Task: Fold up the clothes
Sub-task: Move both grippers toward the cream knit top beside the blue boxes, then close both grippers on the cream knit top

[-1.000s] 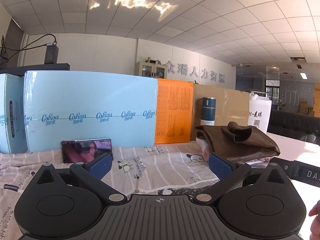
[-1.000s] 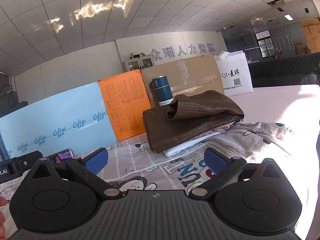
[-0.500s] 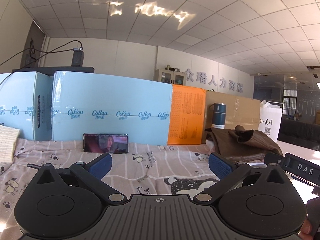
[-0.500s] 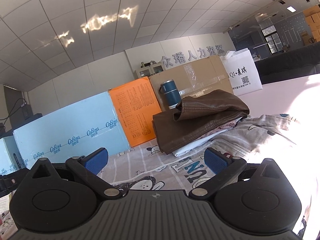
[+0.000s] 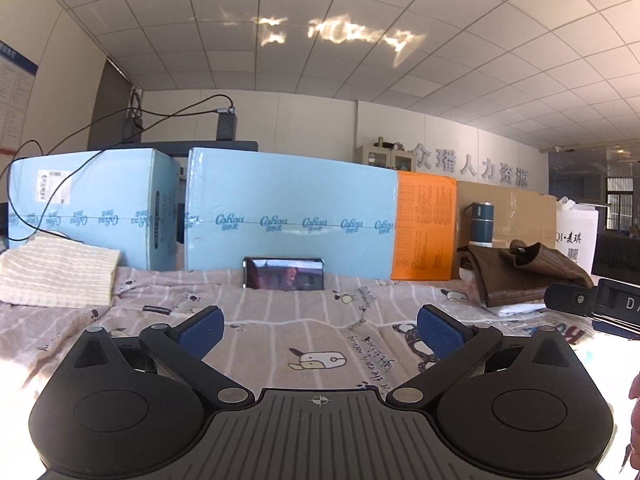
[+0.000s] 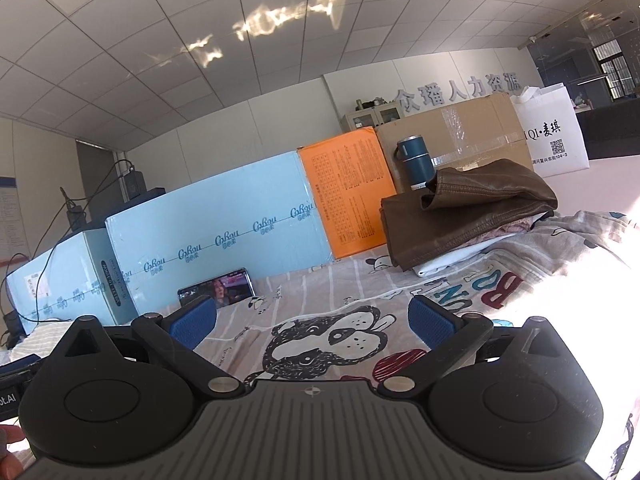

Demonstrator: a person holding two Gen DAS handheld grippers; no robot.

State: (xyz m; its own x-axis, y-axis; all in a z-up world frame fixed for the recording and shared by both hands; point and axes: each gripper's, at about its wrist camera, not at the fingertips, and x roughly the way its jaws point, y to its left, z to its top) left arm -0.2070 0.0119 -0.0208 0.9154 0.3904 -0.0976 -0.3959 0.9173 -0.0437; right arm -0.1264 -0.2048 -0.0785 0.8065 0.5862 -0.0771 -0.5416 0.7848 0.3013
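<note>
A pinkish striped garment with cartoon prints (image 5: 304, 332) lies spread on the table in front of both grippers; it also shows in the right wrist view (image 6: 320, 320) with a dog print. My left gripper (image 5: 320, 332) is open and empty, held just above the cloth. My right gripper (image 6: 312, 322) is open and empty above the dog print. A stack of folded clothes topped by a brown leather jacket (image 6: 468, 208) sits at the back right, also seen in the left wrist view (image 5: 520, 272). A folded cream knit (image 5: 56, 276) lies at the far left.
Light blue boxes (image 5: 288, 216), an orange box (image 5: 424, 228) and a cardboard box (image 6: 452, 132) line the back. A phone (image 5: 284, 274) leans on the blue box. A teal flask (image 6: 416, 164) and a white bag (image 6: 552, 132) stand at the back right.
Both grippers have swung left: the phone and blue boxes have shifted right in view, the cream knit has come into the left view, and the dog print is now under the right gripper.
</note>
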